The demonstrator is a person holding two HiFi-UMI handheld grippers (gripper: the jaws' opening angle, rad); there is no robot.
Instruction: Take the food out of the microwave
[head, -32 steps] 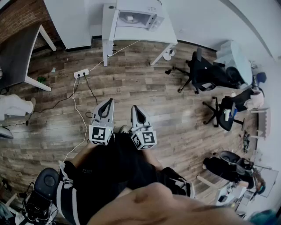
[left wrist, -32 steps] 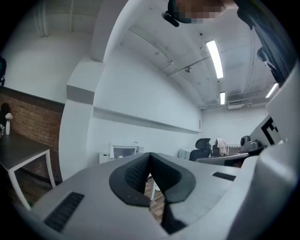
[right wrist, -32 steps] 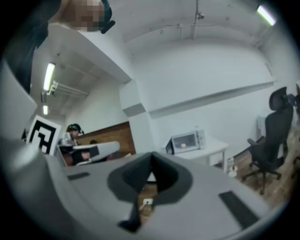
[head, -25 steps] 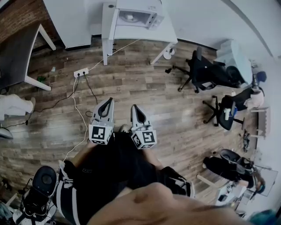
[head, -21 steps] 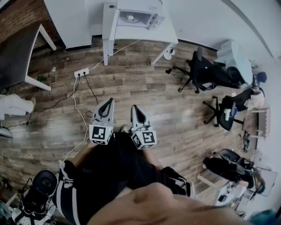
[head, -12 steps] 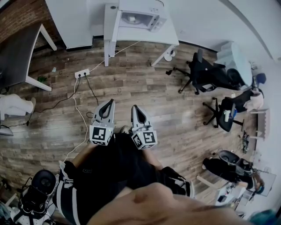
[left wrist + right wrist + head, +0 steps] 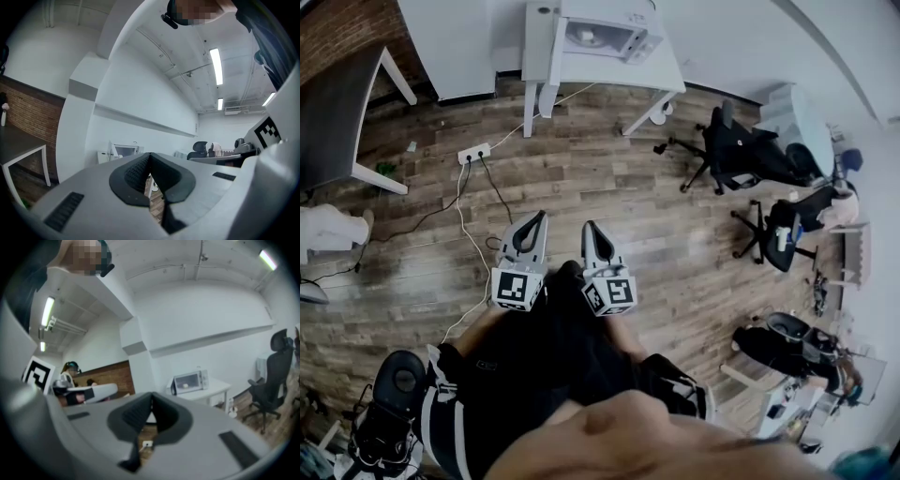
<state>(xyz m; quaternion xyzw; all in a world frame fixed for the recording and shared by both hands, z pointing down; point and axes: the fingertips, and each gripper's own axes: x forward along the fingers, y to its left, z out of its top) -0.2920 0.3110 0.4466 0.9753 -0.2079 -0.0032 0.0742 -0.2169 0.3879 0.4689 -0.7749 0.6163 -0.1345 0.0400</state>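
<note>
A white microwave point(image 7: 607, 26) stands on a white table point(image 7: 581, 70) at the far wall, its door swung open to the left, something pale inside. It also shows small in the right gripper view, the microwave point(image 7: 189, 380), and in the left gripper view, the microwave point(image 7: 123, 151). My left gripper point(image 7: 532, 225) and right gripper point(image 7: 592, 234) are held side by side in front of my body, pointing toward that table, far from it. Both have their jaws together with nothing between them.
Wood floor lies between me and the table. A power strip point(image 7: 472, 155) with cables trails across the floor at left. A dark desk point(image 7: 342, 112) stands at far left. Black office chairs point(image 7: 733, 155) sit at right. A wheeled stool base point(image 7: 394, 394) is at my lower left.
The view has shifted slightly toward the microwave table; the floor slides back under me. Both grippers keep their pose and stay shut.
</note>
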